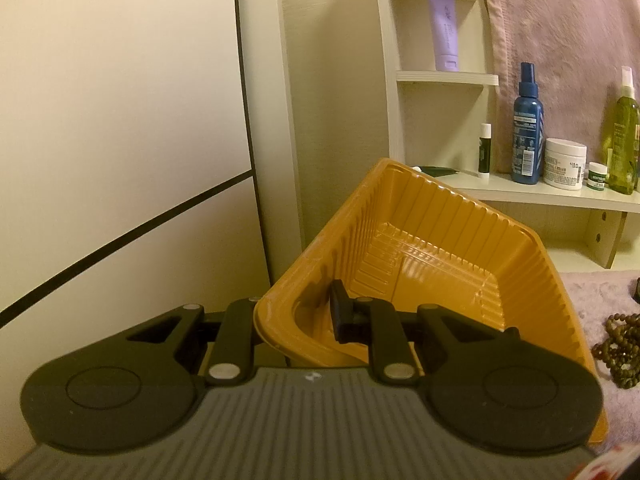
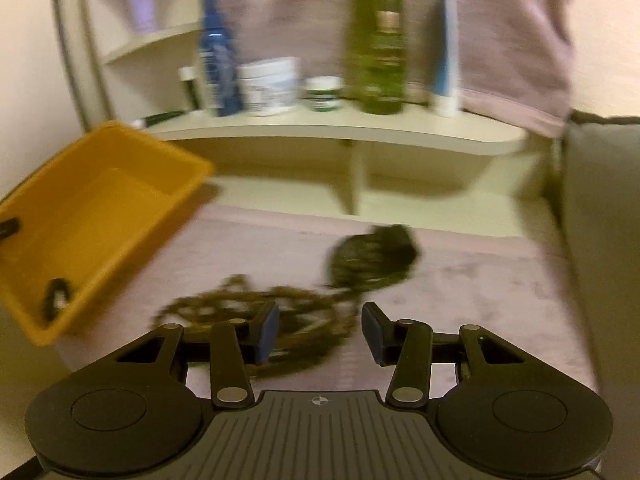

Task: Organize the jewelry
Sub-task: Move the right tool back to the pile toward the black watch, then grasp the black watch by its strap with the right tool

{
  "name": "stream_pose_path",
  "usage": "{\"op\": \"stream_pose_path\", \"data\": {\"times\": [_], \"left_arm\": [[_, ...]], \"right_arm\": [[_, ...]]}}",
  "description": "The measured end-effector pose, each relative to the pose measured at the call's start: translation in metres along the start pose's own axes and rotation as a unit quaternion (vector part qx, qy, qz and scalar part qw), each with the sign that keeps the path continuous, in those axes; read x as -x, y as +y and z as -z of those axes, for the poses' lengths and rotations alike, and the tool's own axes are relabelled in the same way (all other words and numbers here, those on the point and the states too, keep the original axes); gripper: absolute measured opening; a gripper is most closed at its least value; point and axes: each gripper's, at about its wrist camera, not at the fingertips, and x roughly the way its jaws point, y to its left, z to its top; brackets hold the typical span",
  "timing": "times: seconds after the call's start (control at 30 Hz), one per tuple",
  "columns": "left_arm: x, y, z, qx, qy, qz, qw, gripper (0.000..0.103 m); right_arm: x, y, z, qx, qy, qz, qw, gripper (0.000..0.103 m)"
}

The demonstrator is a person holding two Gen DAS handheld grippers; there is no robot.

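Note:
My left gripper (image 1: pixel 298 320) is shut on the near wall of a ribbed orange plastic tray (image 1: pixel 440 240), one finger (image 1: pixel 340 312) inside it and the other hidden behind the wall. The tray hangs tilted, and nothing shows inside it. In the right wrist view the tray (image 2: pixel 100 208) sits at the left, above the table. Brown bead strands (image 2: pixel 240 308) with a dark tuft (image 2: pixel 372 256) lie on the pink cloth (image 2: pixel 460 280). My right gripper (image 2: pixel 320 332) hovers over them, open, nothing pinched; this view is blurred. The beads (image 1: pixel 624 344) also show at the right edge of the left wrist view.
A cream shelf (image 2: pixel 320 128) stands behind, carrying a blue spray bottle (image 1: pixel 526 136), a white jar (image 1: pixel 564 164), a green bottle (image 2: pixel 376 40) and a small tub (image 2: pixel 322 94). A purple tube (image 1: pixel 442 28) sits higher up. A grey cushion (image 2: pixel 600 220) borders the right.

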Motion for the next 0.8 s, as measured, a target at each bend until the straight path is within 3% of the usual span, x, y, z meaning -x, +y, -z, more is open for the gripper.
{"op": "stream_pose_path", "data": {"times": [0.23,0.27,0.33,0.37,0.4,0.57,0.8], "left_arm": [[0.000,-0.002,0.000,-0.004,0.000,-0.002,1.0000,0.018],[0.000,-0.001,0.000,-0.005,0.000,-0.002,1.0000,0.018],[0.000,-0.001,0.000,-0.005,0.000,-0.001,1.0000,0.018],[0.000,-0.001,0.000,-0.005,0.000,-0.001,1.0000,0.018],[0.000,-0.001,0.000,-0.006,0.000,0.000,1.0000,0.018],[0.000,0.000,0.000,-0.006,0.001,0.000,1.0000,0.018],[0.000,0.000,0.001,-0.006,0.001,0.001,1.0000,0.018]], "right_arm": [[-0.027,-0.016,-0.016,0.012,0.010,0.012,1.000,0.046],[-0.031,-0.016,-0.018,0.011,0.013,0.011,1.000,0.042],[-0.041,-0.017,-0.019,0.010,0.021,0.010,1.000,0.025],[-0.044,-0.018,-0.019,0.005,0.023,0.013,1.000,0.012],[-0.044,-0.021,-0.018,-0.002,0.022,0.019,1.000,0.007],[-0.025,-0.032,-0.014,-0.043,-0.011,0.047,0.998,0.007],[-0.004,-0.049,0.004,-0.117,0.006,0.124,0.985,0.007]]}}
